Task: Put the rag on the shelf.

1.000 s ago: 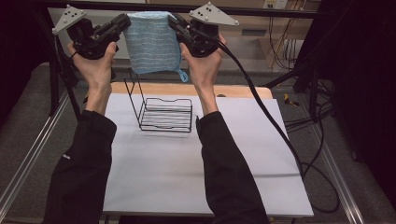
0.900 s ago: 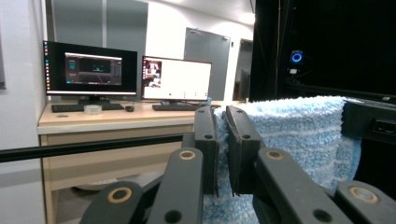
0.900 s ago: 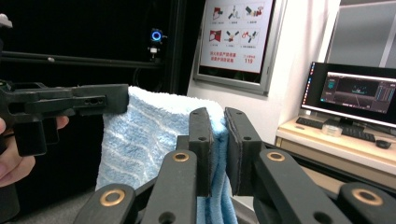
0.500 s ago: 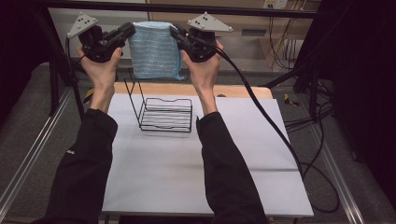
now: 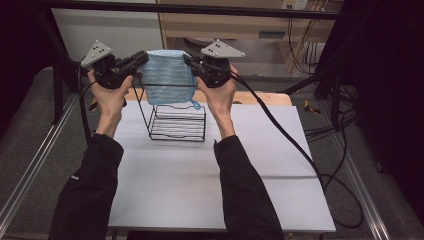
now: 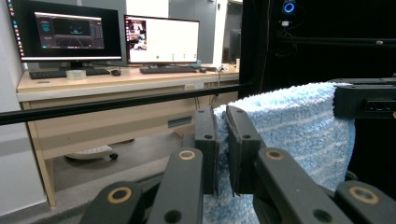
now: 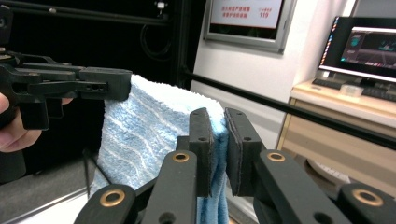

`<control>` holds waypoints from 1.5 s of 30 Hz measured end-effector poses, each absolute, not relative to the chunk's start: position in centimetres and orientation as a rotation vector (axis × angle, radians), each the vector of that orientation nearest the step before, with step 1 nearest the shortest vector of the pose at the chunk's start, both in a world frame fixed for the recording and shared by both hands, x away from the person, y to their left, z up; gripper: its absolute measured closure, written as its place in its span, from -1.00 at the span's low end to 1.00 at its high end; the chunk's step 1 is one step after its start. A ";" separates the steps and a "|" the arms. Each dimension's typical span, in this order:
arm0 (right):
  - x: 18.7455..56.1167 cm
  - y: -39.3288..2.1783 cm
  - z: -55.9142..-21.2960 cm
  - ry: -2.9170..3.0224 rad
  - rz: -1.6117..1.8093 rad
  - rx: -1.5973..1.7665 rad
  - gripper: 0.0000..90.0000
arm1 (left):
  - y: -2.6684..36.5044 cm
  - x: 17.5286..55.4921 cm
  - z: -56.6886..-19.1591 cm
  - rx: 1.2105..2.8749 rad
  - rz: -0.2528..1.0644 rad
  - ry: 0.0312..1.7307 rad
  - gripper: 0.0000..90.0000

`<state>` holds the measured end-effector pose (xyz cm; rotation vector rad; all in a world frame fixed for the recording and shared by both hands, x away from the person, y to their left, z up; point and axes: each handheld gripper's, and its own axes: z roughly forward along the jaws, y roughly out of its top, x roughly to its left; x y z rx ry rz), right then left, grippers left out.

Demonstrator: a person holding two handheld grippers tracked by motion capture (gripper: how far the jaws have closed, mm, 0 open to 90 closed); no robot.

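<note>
A light blue towel (image 5: pixel 169 75) hangs folded between my two grippers, above a black wire rack (image 5: pixel 176 121) on the white table (image 5: pixel 210 175). My left gripper (image 5: pixel 141 59) is shut on the towel's upper left corner. My right gripper (image 5: pixel 189 59) is shut on its upper right corner. In the left gripper view the towel (image 6: pixel 299 121) is pinched between the jaws of the left gripper (image 6: pixel 221 126), with the right gripper's jaw (image 6: pixel 364 100) at its far corner. The right gripper view shows the towel (image 7: pixel 149 126) clamped in the right gripper (image 7: pixel 218 128), and the left gripper (image 7: pixel 100 84) on the far corner.
The rack stands near the table's far edge, with a wooden board (image 5: pixel 260 97) behind it. A black cable (image 5: pixel 285 135) trails from the right gripper across the table's right side. A dark frame bar (image 5: pixel 200 7) crosses overhead. Desks with monitors (image 6: pixel 70 30) stand beyond.
Both hands have come down together with the towel stretched between them; its lower edge now hangs just over the rack's top. Both grips are unchanged.
</note>
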<state>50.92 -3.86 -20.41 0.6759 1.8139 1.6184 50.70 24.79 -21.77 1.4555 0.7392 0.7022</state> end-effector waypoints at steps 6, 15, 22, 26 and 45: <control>49.7 -3.8 -21.1 1.852 1.625 0.661 0.82 | 25.4 49.5 -22.6 1.469 0.698 0.716 0.86; 48.3 -4.3 -21.5 1.922 1.642 0.643 0.82 | 25.9 47.6 -23.1 1.477 0.664 0.669 0.84; 47.7 -4.8 -20.9 1.914 1.648 0.619 0.82 | 25.6 47.0 -22.6 1.470 0.653 0.652 0.85; 47.4 -4.8 -21.2 1.938 1.636 0.617 0.81 | 25.8 46.3 -22.9 1.493 0.640 0.654 0.84; 46.4 -4.5 -24.2 2.102 1.575 0.647 0.79 | 25.9 44.1 -22.4 1.655 0.581 0.737 0.62</control>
